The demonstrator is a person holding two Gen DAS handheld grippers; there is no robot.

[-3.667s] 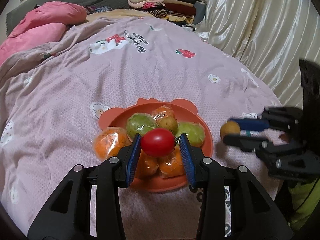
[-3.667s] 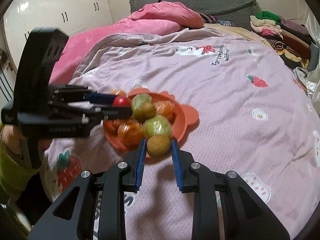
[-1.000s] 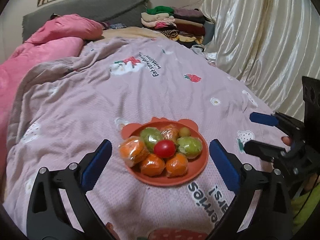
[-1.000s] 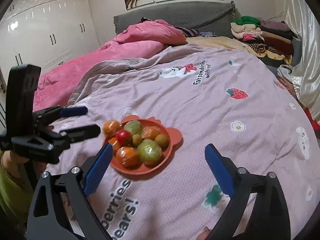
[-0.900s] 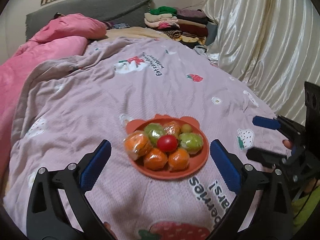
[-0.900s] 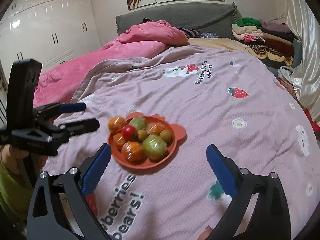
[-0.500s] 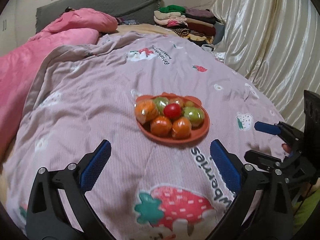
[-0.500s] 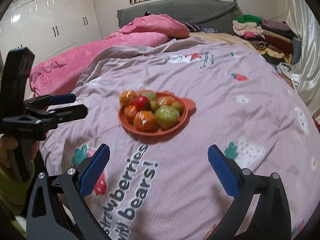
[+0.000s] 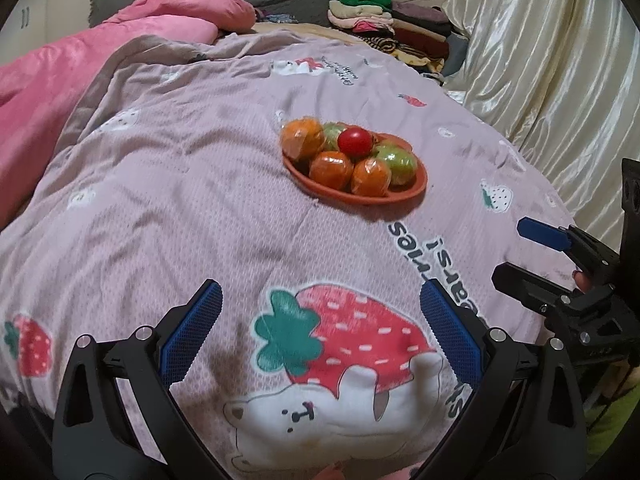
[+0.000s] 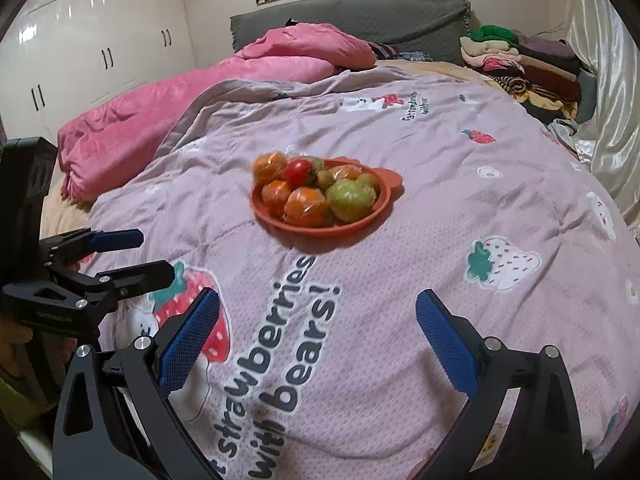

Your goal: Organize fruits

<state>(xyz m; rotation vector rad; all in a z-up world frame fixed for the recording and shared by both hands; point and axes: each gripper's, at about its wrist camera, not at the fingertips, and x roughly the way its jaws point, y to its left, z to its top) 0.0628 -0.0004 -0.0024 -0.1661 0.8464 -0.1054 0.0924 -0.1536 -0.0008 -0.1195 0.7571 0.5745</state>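
Note:
An orange bear-eared plate [image 9: 416, 186] [image 10: 384, 204] sits mid-bed, heaped with fruit: wrapped oranges [image 9: 333, 166] [image 10: 306, 206], wrapped green fruits [image 9: 396, 160] [image 10: 350, 198], a red tomato [image 9: 354, 141] [image 10: 298, 173] on top and small brown kiwis [image 10: 325, 179]. My left gripper [image 9: 318, 330] is open and empty, well back from the plate over a strawberry print; in the right wrist view the left gripper [image 10: 132, 254] is at the left edge. My right gripper [image 10: 318, 334] is open and empty too, near the bed's foot; in the left wrist view the right gripper [image 9: 524, 252] is at the right.
The pinkish printed blanket [image 10: 440, 168] covers the bed. A pink duvet [image 10: 168, 108] lies at the left, folded clothes [image 10: 520, 60] are stacked by the grey headboard [image 10: 360, 12], shiny cream curtains [image 9: 540, 60] hang on the right, white wardrobes [image 10: 80, 40] stand at the left.
Both grippers, earlier shut on a tomato and a kiwi at the plate, have let go, opened wide and drawn back toward the bed's foot. The plate now looks smaller and farther.

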